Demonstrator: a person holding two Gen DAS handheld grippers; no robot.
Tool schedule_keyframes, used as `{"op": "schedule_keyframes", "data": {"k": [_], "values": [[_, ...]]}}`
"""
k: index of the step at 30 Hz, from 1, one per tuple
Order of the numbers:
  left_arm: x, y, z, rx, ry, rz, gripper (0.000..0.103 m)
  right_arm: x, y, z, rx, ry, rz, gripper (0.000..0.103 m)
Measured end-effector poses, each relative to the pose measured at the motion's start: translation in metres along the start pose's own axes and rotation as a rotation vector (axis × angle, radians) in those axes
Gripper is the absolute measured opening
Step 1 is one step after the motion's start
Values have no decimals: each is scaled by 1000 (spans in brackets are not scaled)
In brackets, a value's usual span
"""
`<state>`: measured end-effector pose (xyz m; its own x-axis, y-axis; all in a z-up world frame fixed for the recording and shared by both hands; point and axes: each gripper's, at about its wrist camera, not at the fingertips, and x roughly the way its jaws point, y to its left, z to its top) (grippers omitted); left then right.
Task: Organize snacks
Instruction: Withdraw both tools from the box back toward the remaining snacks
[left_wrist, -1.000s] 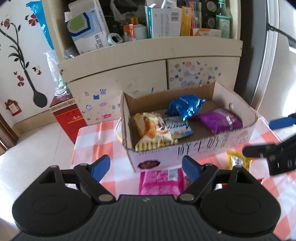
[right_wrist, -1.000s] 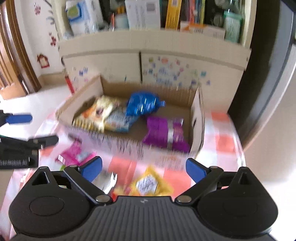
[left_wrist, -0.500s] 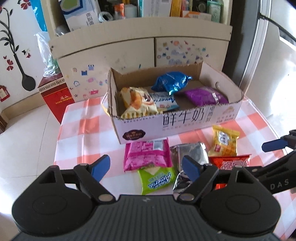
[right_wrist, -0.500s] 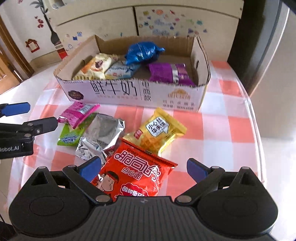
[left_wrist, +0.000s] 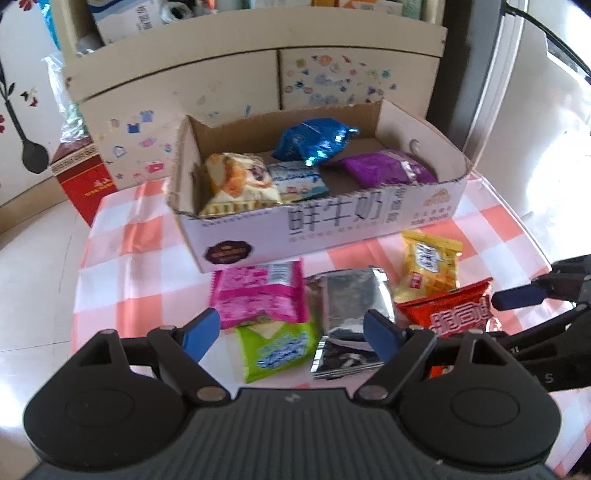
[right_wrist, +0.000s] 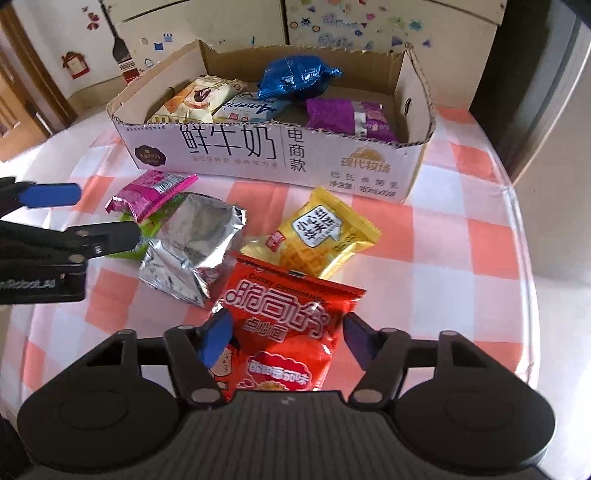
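The right gripper (right_wrist: 286, 339) is closing around the red packet (right_wrist: 291, 325) nearest the box (right_wrist: 280, 155); its slick, puffy film could slip free.

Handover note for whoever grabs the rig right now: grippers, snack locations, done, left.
Right gripper: jaws closing around the red packet, which lies between them; a firm grip can't be confirmed.
Left gripper: open, empty, hovering over the green packet and silver packet.
Cardboard box already holds four: cream bread packet, light blue packet, blue foil packet, purple packet.
Left on the checked tablecloth: pink packet, green, silver, yellow packet, red. Box all five.
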<state>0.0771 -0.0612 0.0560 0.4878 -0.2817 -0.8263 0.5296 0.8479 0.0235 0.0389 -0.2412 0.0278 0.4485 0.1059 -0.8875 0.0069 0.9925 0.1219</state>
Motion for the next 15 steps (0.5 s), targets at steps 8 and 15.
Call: {"op": "schedule_keyframes", "data": {"k": [8,15], "values": [[22,-31,3,35,-1,-24,81,-12,-21,-10,-24,-16,-37,71],[46,-49,3,89,20,5,79,-17,-38,-14,24,-15,-20,72]]}}
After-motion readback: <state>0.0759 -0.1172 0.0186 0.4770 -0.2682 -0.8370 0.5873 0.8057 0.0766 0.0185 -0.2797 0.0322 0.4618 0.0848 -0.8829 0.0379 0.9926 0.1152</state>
